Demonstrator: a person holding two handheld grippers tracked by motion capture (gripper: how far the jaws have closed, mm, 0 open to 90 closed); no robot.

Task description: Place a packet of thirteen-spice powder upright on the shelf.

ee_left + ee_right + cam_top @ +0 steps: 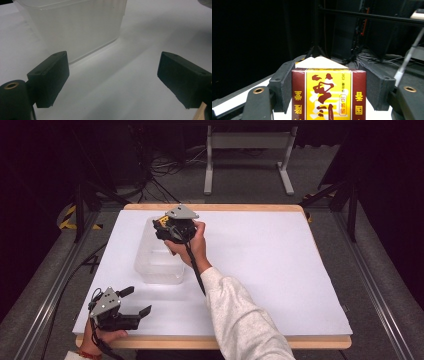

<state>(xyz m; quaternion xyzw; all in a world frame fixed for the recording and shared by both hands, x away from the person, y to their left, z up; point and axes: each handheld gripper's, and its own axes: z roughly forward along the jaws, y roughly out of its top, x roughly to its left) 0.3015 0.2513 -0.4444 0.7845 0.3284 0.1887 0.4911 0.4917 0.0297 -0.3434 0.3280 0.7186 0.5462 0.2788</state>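
Observation:
A clear plastic tub (157, 257) stands on the left half of the white table (260, 260); its wall (75, 27) rises close ahead in the left gripper view. My right gripper (162, 226) hovers over the tub's far end, shut on a small red and yellow box (328, 95) with printed characters; a corner of the box (161, 221) peeks out beneath it. My left gripper (136, 301) rests near the table's front left corner, open, with nothing between its black pads (50, 77).
A wooden rim (215, 342) borders the table's front edge. Beyond the far edge stand a grey metal frame (247, 157), loose cables (167, 167) and dark tripod legs (332, 192). The table's right half is bare white.

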